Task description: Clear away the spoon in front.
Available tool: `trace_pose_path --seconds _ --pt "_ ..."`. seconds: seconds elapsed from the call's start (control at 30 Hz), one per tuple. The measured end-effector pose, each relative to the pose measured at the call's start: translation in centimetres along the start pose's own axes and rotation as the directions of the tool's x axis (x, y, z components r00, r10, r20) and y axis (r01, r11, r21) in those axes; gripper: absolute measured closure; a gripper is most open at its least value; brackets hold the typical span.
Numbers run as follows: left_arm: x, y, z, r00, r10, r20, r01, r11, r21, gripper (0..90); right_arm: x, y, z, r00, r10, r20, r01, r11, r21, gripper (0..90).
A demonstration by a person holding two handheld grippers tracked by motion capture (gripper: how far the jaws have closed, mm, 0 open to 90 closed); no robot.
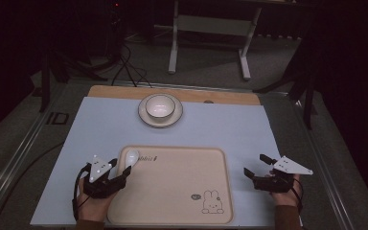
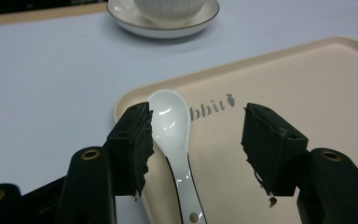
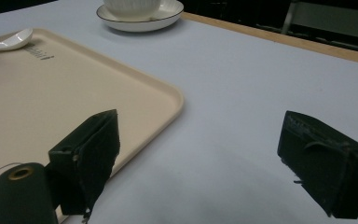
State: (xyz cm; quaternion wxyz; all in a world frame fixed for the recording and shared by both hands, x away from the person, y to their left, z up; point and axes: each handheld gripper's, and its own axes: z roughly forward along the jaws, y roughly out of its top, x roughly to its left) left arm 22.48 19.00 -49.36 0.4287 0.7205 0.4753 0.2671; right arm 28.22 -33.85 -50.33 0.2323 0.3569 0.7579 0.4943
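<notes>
So the white spoon (image 2: 170, 135) is lying on the beige tray (image 1: 172, 211) up in its far-left corner, bowl end pointing away from the person, handle running back toward the left gripper (image 1: 120, 173). That gripper's jaws are spread wide with nothing pinched, spoon just inside the left pad. Right gripper (image 1: 252, 175) is also gaping, empty, off the tray's right edge, way farther away.

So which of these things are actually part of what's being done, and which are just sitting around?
In the job:
- white spoon, lying between the open left gripper jaws
- beige tray under it

Just there:
- bowl on its saucer, far side
- right gripper, open over the tabletop
</notes>
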Motion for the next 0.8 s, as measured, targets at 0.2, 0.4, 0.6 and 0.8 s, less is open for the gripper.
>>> trace_pose_path --seconds 0.2,0.4,0.6,0.8 --pt "0.5 0.2 0.3 0.9992 0.017 0.036 -0.017 0.9997 -0.021 41.0 -0.2 0.0 -0.1 1.0 0.005 0.004 -0.005 1.0 -0.001 12.4" --pt "1.4 0.4 0.5 0.9968 0.048 0.064 -0.046 0.9981 -0.04 41.0 -0.7 -0.1 -0.6 0.9999 0.013 0.002 -0.013 1.0 -0.016 12.5" --pt "3.2 0.5 0.8 0.997 0.059 0.049 -0.057 0.997 -0.052 41.7 -1.0 -0.2 -0.9 0.9997 0.009 -0.022 -0.01 1.0 -0.023 13.7" --pt "5.4 0.5 0.8 0.9991 0.039 -0.019 -0.04 0.9973 -0.061 41.7 -0.8 -0.2 -0.7 0.9987 -0.01 -0.05 0.01 1.0 -0.011 13.9"
